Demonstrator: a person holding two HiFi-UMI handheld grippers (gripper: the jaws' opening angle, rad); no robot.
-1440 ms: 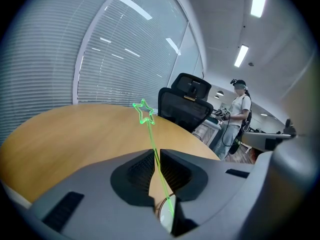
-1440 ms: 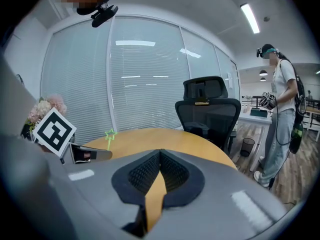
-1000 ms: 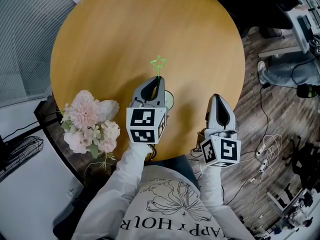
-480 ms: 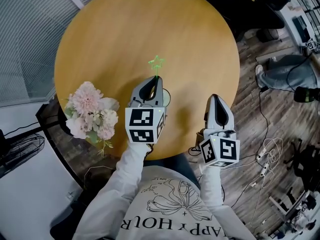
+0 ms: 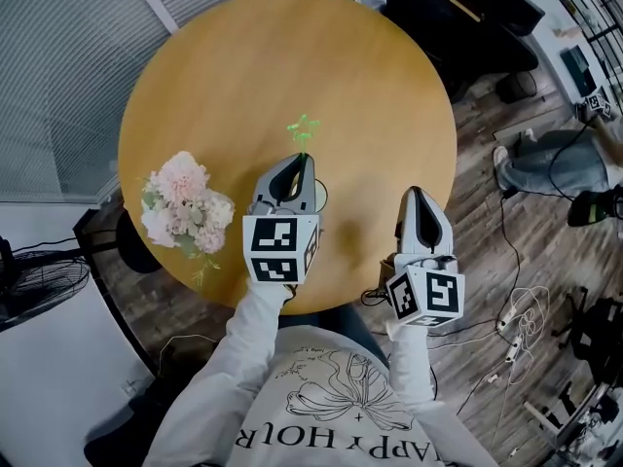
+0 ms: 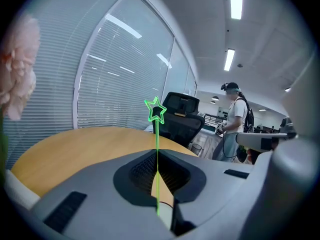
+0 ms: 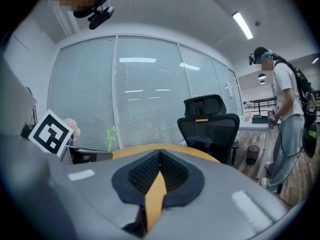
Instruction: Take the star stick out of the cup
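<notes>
The left claw (image 5: pixel 305 161) is clenched on the green star stick (image 6: pixel 157 154), pinching its thin shaft between the pads. In the left gripper view the stick stands upright with its long axis vertical, the star outline at the top (its lower end is hidden inside the claw). In the head view it sits at centre frame over the round wooden bench (image 5: pixel 292 56), star pointing toward the top edge. The right claw (image 5: pixel 419 193) is clenched on nothing, lower right. A pink bouquet (image 5: pixel 185 202) lies at the bench's left rim.
</notes>
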